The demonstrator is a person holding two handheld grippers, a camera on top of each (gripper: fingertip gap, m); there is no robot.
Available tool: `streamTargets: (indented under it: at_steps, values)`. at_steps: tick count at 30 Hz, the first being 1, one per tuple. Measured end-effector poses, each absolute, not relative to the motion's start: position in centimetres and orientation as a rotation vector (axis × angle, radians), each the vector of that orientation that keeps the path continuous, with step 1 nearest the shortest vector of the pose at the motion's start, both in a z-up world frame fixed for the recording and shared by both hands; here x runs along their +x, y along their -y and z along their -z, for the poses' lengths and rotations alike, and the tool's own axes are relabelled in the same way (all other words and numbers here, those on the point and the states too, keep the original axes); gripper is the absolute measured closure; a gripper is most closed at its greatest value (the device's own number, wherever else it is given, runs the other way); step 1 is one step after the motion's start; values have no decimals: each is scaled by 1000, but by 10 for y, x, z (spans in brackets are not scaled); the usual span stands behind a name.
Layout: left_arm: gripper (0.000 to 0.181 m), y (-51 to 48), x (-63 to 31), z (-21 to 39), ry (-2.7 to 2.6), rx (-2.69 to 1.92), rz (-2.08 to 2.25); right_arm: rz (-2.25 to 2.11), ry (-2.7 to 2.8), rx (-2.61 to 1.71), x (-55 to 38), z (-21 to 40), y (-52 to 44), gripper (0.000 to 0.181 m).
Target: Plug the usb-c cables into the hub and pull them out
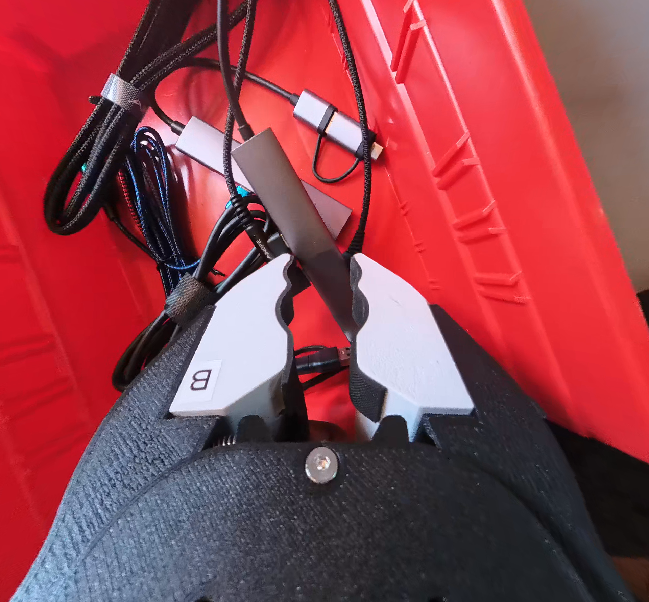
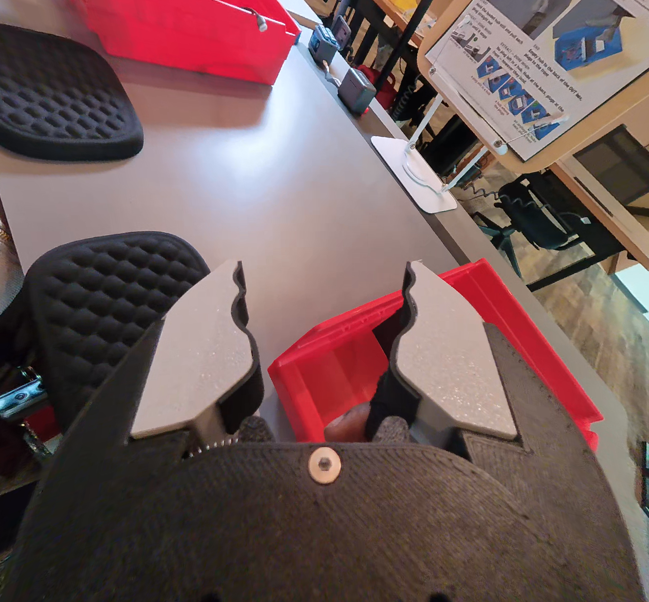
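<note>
In the left wrist view my left gripper (image 1: pixel 321 260) is inside a red bin (image 1: pixel 491 164). It is shut on a slim dark grey hub (image 1: pixel 291 206), which lies slantwise between the jaws. A smooth black cable (image 1: pixel 224 41) runs up from the hub's far end. A silver hub (image 1: pixel 207 150) lies under it, among bundled braided cables (image 1: pixel 87 164). A blue-black cable (image 1: pixel 151 181) and a USB plug (image 1: pixel 342 353) lie lower. In the right wrist view my right gripper (image 2: pixel 323 265) is open and empty above the grey table (image 2: pixel 281 181).
A silver adapter (image 1: pixel 330 122) lies by the bin wall. A small red bin (image 2: pixel 316 374) sits below my right gripper, with a gloved hand (image 2: pixel 347 423) in it. Farther off are a larger red bin (image 2: pixel 182 34), two black pads (image 2: pixel 59 100), small chargers (image 2: pixel 358 90) and an instruction sheet on a stand (image 2: pixel 544 41). There is about 50 cm between the tips of the two grippers.
</note>
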State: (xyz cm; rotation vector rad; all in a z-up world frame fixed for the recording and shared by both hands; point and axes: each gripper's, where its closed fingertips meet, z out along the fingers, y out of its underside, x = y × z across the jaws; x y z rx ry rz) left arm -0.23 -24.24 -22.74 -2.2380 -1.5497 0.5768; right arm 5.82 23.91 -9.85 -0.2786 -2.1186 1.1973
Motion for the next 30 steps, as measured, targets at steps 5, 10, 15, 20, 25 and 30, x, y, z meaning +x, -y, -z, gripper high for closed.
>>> streamTargets:
  at_steps: [5,10,15,20,25,30]
  values:
    - [152,245,-5,230,1553,-2261,-658,-1166,2115,-270,57,101,-241,98]
    - [152,247,-7,234,1529,-2334,-701,-1162,2092,-258,57,99,-241,103]
    - [153,248,-4,210,1478,-2254,-792,-1131,2081,-244,57,98,-243,106]
    - [155,244,-1,169,1357,-2142,-936,-1192,2073,-251,58,94,-239,107]
    - [156,232,-3,140,1190,-2133,-1103,-1175,2084,-241,58,97,-237,107]
    - [157,221,-7,118,1023,-2184,-1332,-1179,2077,-233,59,94,-235,108]
